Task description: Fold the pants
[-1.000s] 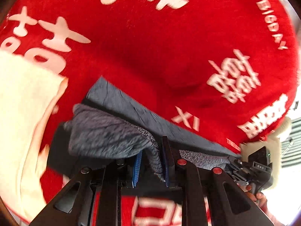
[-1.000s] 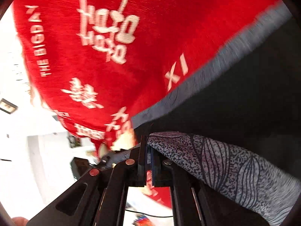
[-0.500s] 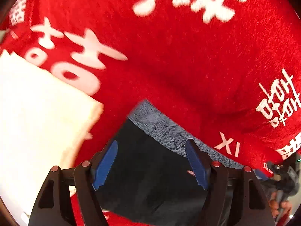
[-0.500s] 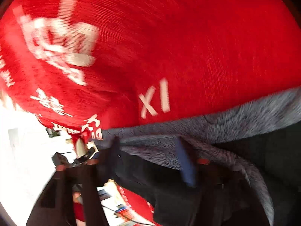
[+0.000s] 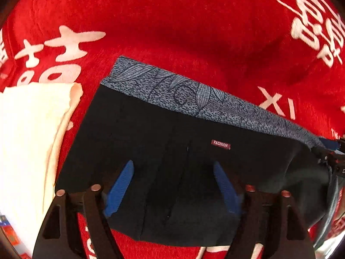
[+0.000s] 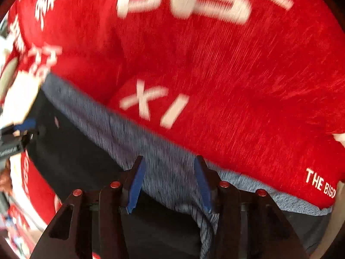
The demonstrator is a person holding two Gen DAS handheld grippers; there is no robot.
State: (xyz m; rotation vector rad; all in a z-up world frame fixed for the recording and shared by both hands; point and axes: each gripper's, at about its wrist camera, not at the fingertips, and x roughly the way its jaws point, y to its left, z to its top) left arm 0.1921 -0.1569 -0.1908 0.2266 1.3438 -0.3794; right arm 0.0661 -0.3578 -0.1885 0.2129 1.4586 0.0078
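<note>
The pants (image 5: 172,142) lie folded into a black rectangle on the red cloth, with a grey-blue leaf-print band (image 5: 194,99) along the far edge and a small "FASHION" tag (image 5: 220,144). My left gripper (image 5: 172,172) is open and empty, just above the near part of the black fabric. My right gripper (image 6: 169,168) is open, hovering over the grey band (image 6: 120,129) at the pants' right end; this view is blurred. The right gripper also shows at the right edge of the left wrist view (image 5: 332,157).
A red blanket with white characters (image 5: 194,21) covers the whole surface. A cream folded cloth (image 5: 28,133) lies left of the pants, close to their left edge. The left gripper shows at the left edge of the right wrist view (image 6: 15,138).
Both grippers were shut on the pants' fabric a second ago; both have let go and opened. The pants now lie flat and folded, and both grippers have drawn back a little.
</note>
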